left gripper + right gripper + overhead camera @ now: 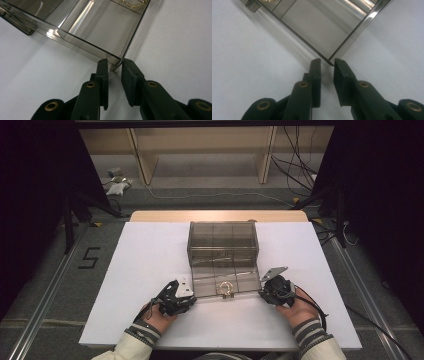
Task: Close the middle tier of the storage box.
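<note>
Across the tabletop: one white board (pixel 150 270). One smoky clear plastic compartment box (pixel 223 251) sits at the board's middle, lid flat toward the near edge, one gold ring (pixel 226 287) on it. Two grippers. Left gripper (pixel 114 65): jaws slightly parted, tips flanking the lid's near left corner. Right gripper (pixel 327 63): jaws narrowly parted, tips either side of the near right corner.

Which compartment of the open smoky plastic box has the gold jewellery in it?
The middle compartment of the front row in the box, nearest the person, holds the gold jewellery. The compartments on either side of it look bare.
</note>
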Demonstrator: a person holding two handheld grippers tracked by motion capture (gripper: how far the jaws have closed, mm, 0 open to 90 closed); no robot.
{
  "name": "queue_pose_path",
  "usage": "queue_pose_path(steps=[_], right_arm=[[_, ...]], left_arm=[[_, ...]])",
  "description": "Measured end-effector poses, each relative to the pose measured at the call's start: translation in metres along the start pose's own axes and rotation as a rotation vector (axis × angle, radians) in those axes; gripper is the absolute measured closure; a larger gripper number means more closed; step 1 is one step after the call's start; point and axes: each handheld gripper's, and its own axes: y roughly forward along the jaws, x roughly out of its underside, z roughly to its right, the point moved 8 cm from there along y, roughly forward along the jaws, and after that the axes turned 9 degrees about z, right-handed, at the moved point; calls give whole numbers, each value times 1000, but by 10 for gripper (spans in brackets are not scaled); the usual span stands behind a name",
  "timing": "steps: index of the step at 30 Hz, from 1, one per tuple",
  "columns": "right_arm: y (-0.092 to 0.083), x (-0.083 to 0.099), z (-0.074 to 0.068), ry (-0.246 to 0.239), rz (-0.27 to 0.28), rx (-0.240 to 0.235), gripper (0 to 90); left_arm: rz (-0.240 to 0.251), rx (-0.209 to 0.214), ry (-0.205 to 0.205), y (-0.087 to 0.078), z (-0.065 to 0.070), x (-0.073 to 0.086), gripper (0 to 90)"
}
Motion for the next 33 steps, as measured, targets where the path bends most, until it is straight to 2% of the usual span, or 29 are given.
queue_pose_path(steps=[4,6,8,16,20,33], right_arm=[[3,0,1,-7,-6,8,782],[4,0,0,-4,-3,8,787],[4,-1,0,-1,0,4,785],[5,-3,-1,-8,5,14,778],[5,-5,-2,-5,18,14,780],[3,-12,-1,3,48,17,791]], left_arm=[[-3,-1,1,0,0,0,783],[-12,-23,20,-1,-2,1,815],[-10,-37,17,-1,-3,1,838],[-11,-41,25,-2,-5,0,840],[13,-61,15,-4,-8,-3,838],[40,-96,0,-8,-21,-11,830]])
